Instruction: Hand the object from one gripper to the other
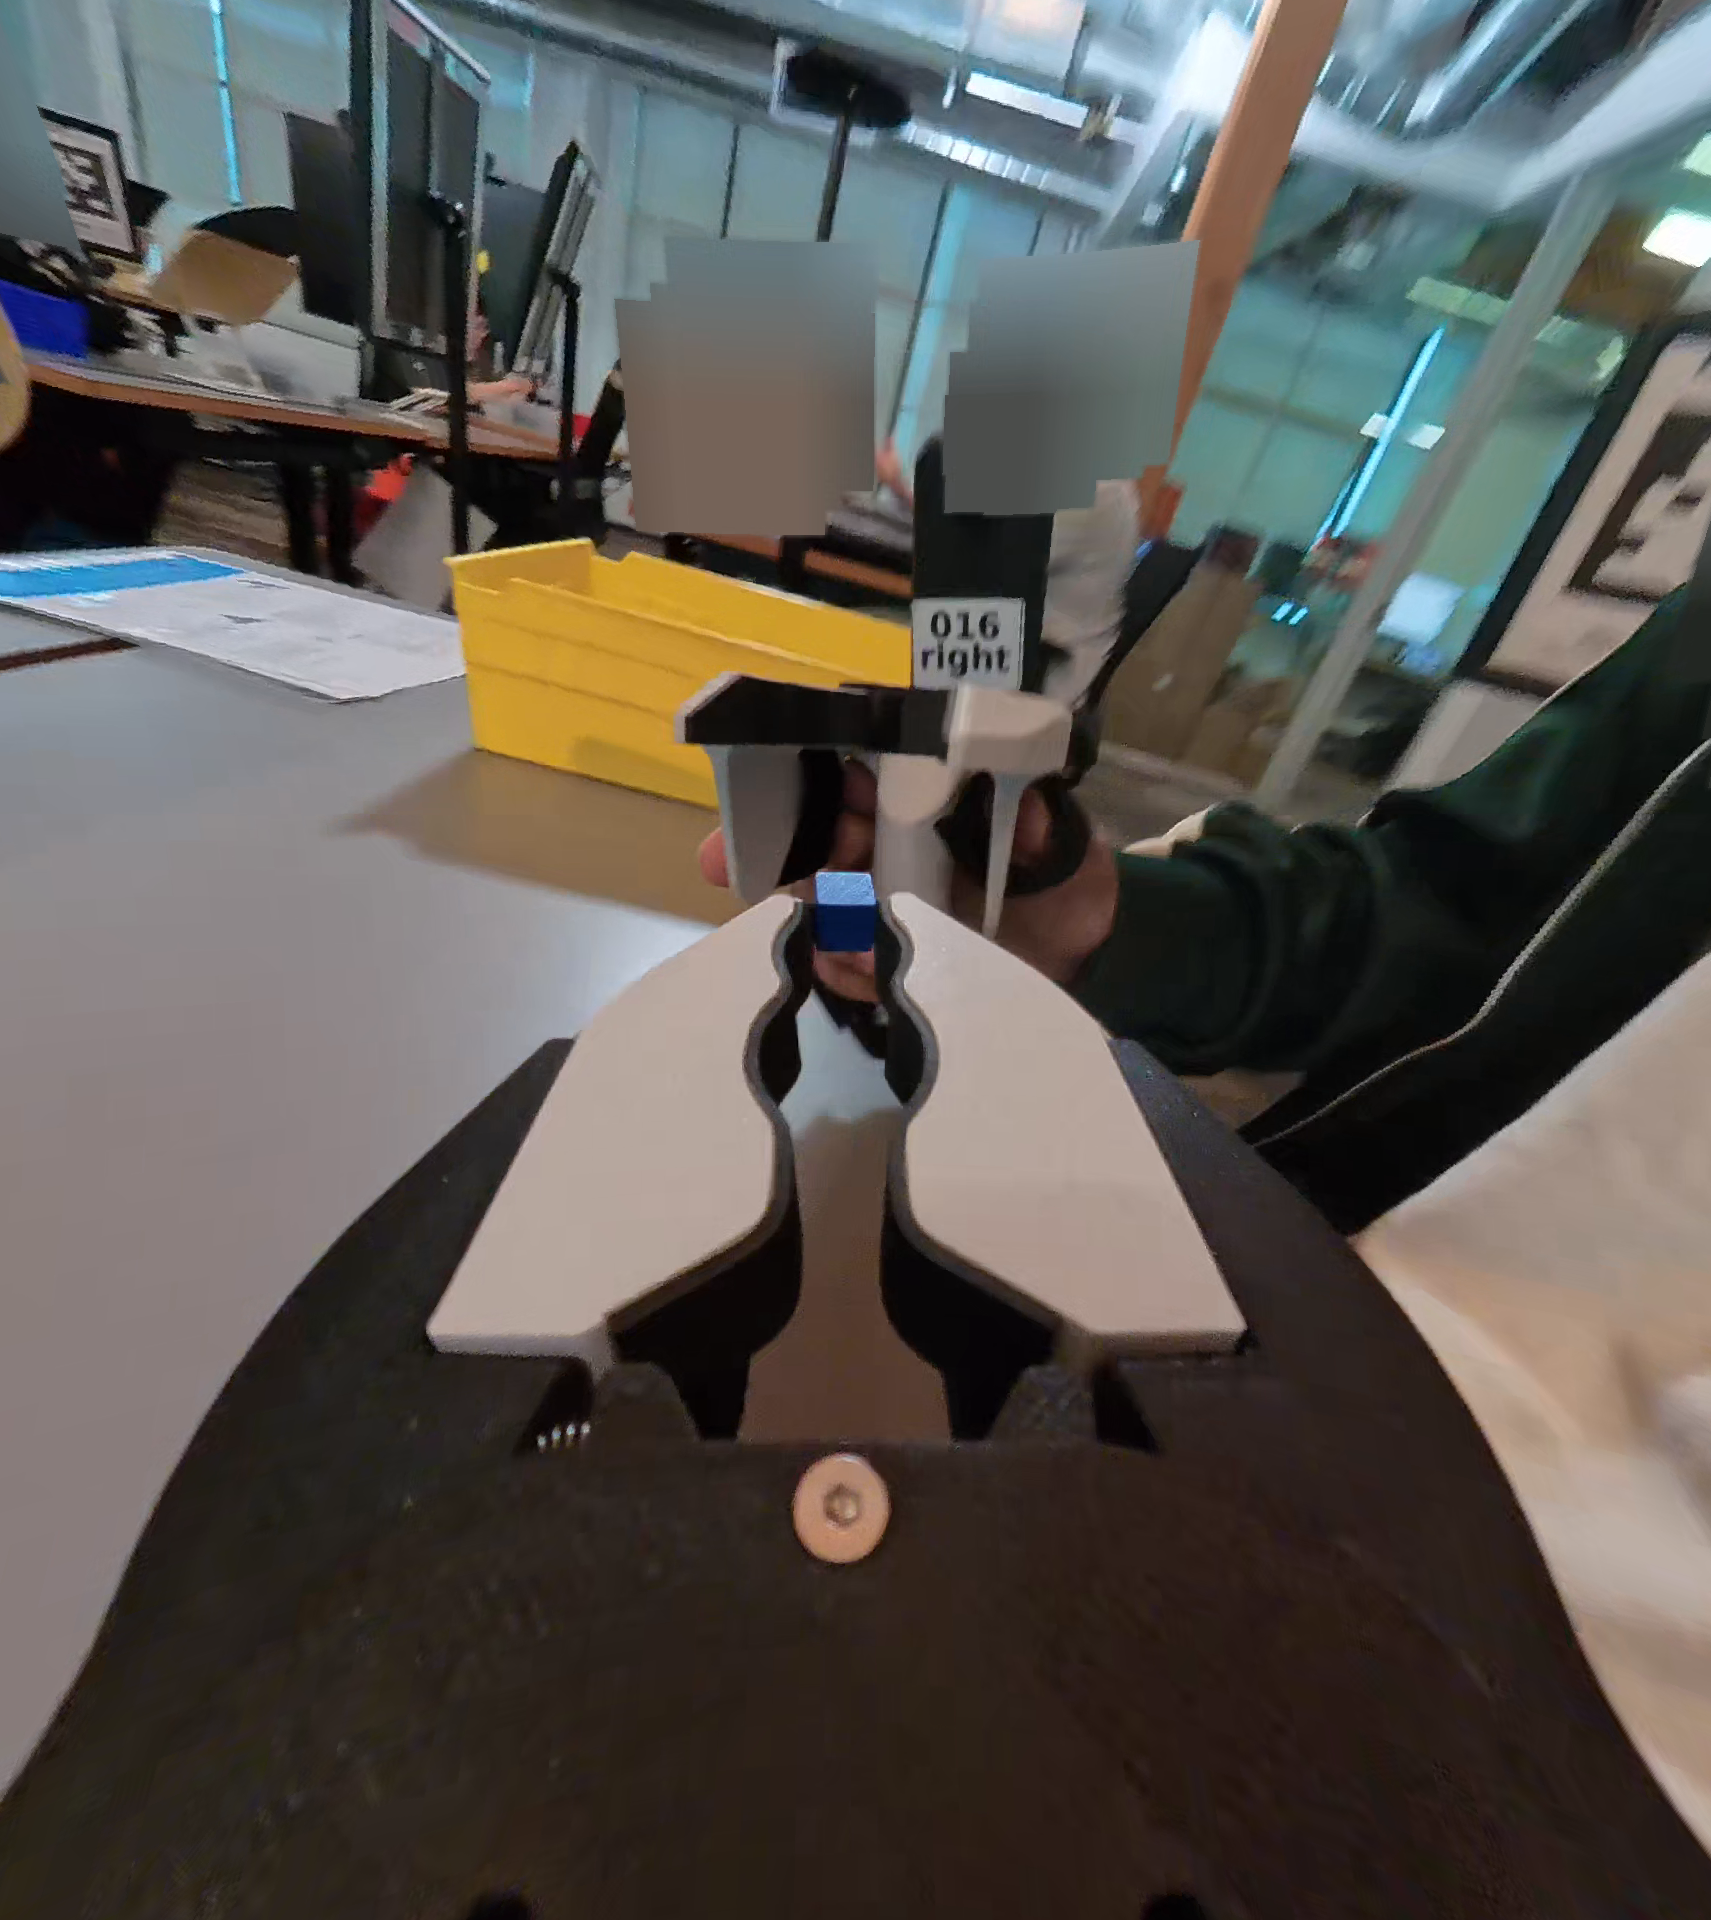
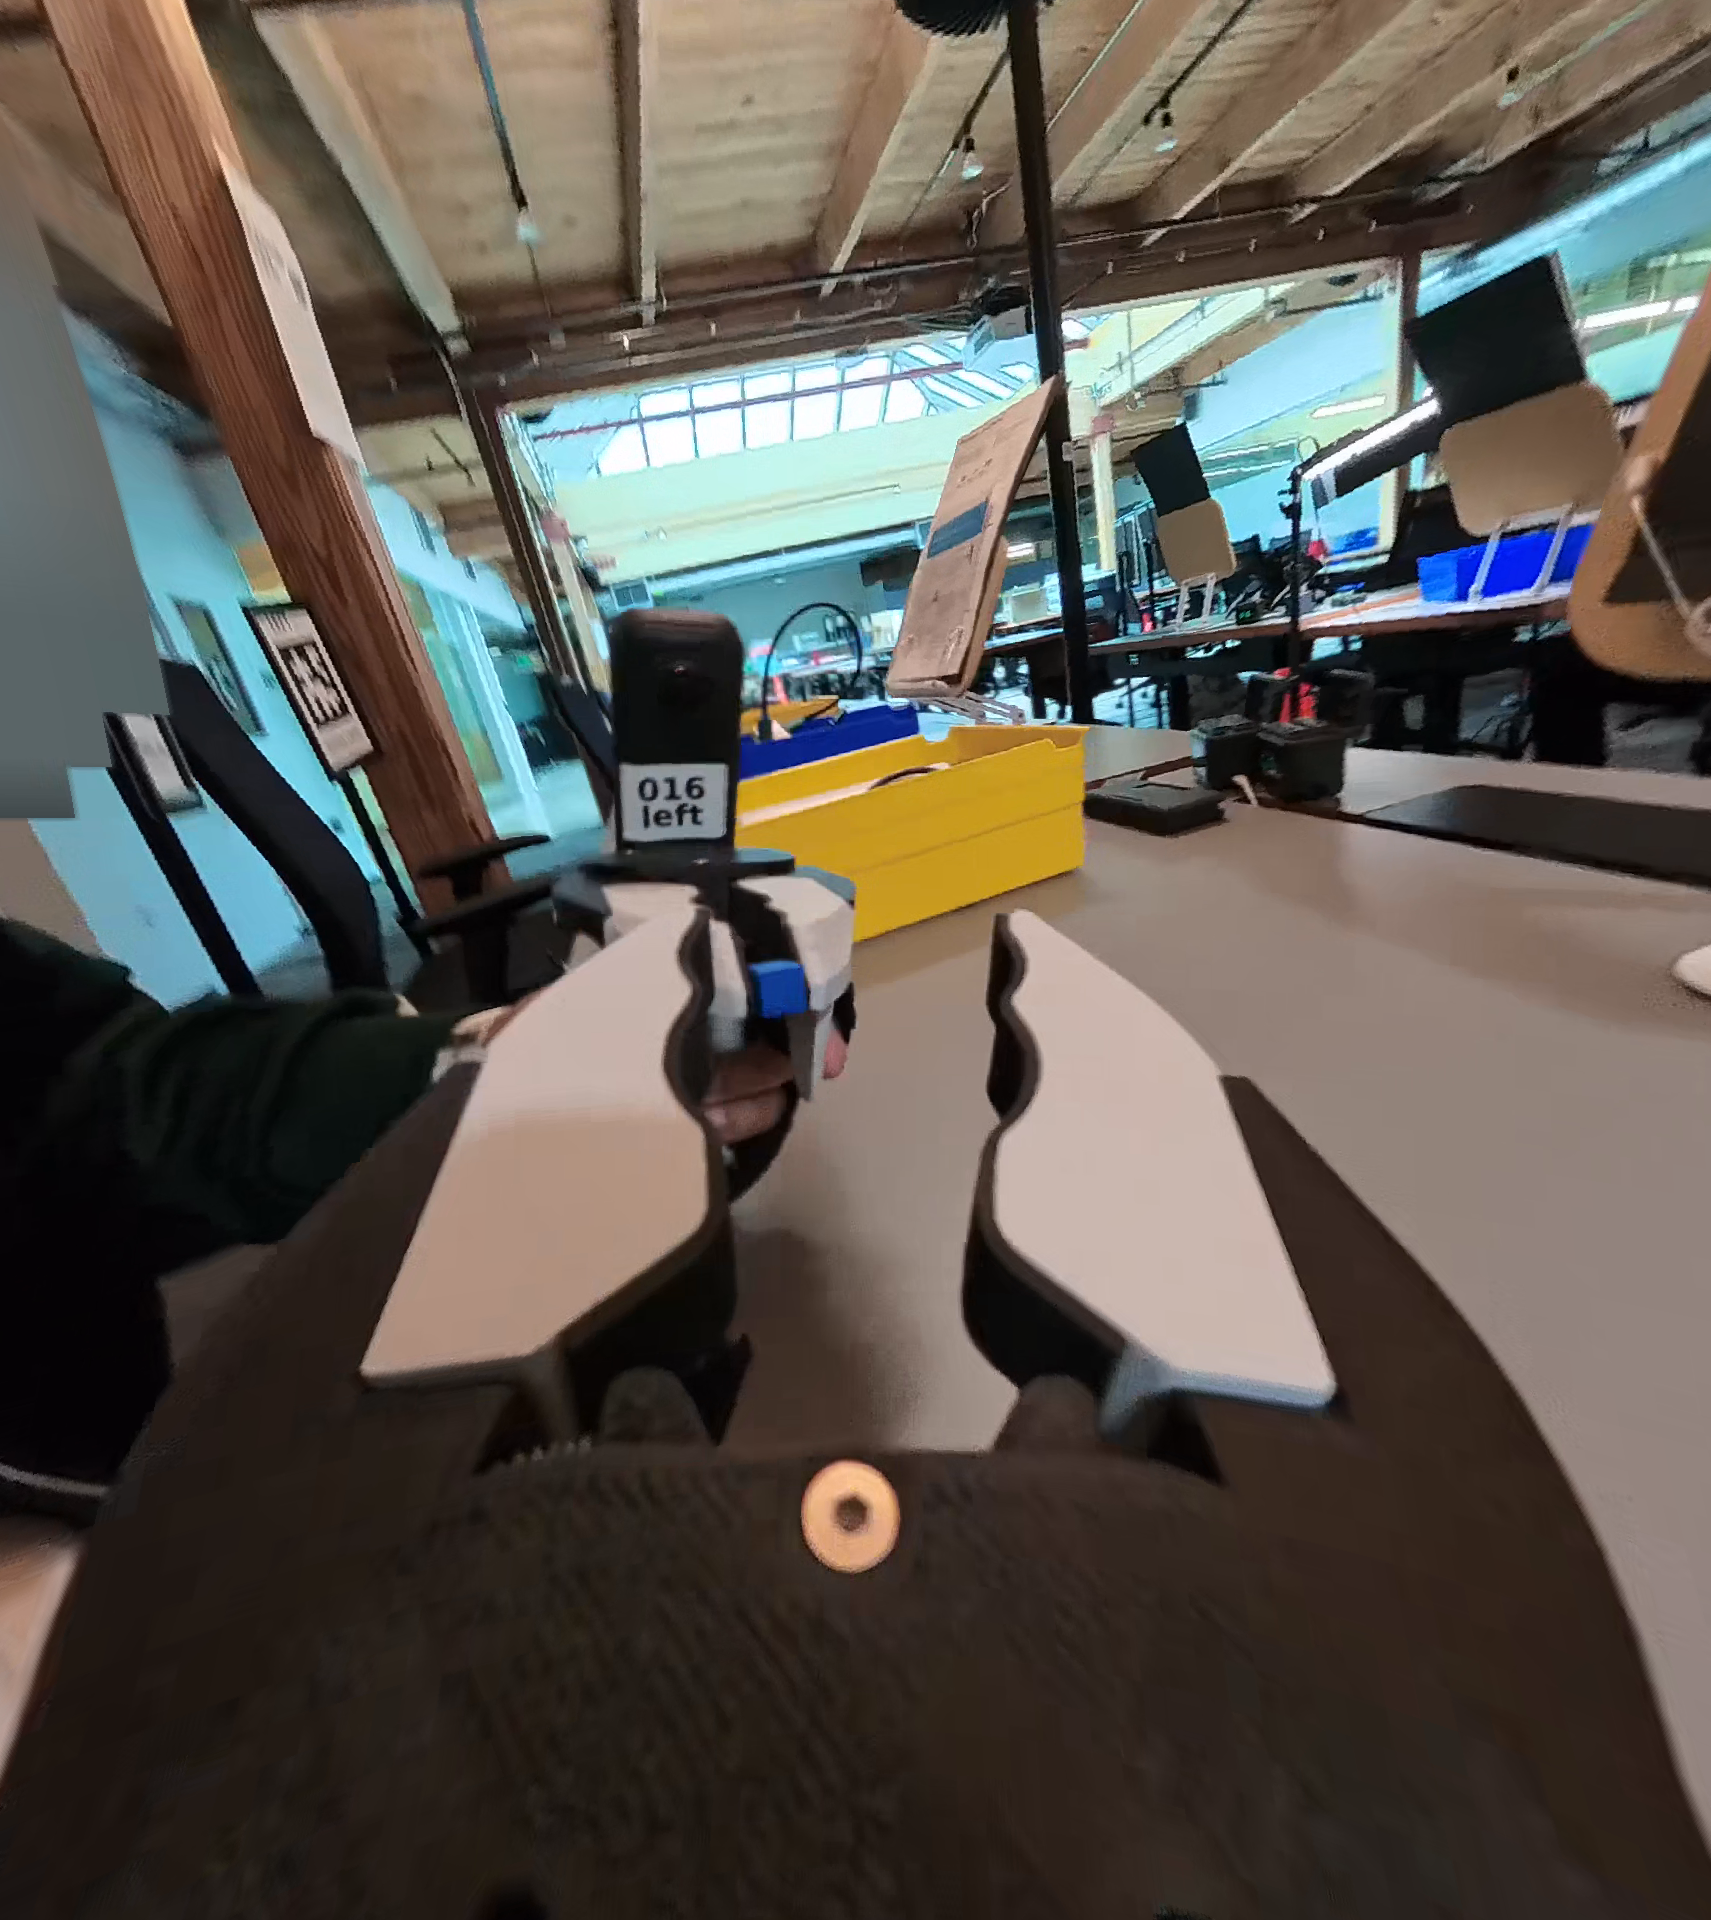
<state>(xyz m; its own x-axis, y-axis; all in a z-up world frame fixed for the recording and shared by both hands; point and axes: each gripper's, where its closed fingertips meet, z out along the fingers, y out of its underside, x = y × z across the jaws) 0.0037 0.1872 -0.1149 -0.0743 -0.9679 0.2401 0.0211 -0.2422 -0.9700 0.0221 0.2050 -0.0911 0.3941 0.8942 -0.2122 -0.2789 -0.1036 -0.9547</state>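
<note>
Left wrist view: left gripper (image 1: 843, 920) pinches the blue cube (image 1: 845, 911) mid-frame; right gripper (image 2: 846, 971) is wide open, empty, needs to line up around it

A white label (image 1: 965, 644) with black print sits on a black camera body (image 1: 981, 561). A like one (image 2: 674, 802) sits on another black camera (image 2: 674, 686). The printed sheet (image 1: 186, 613) at the tabletop's far left edge is too blurred to read.

Blue cube (image 1: 845, 912), yellow bin (image 1: 622, 665), grey table (image 1: 207, 935).
</note>
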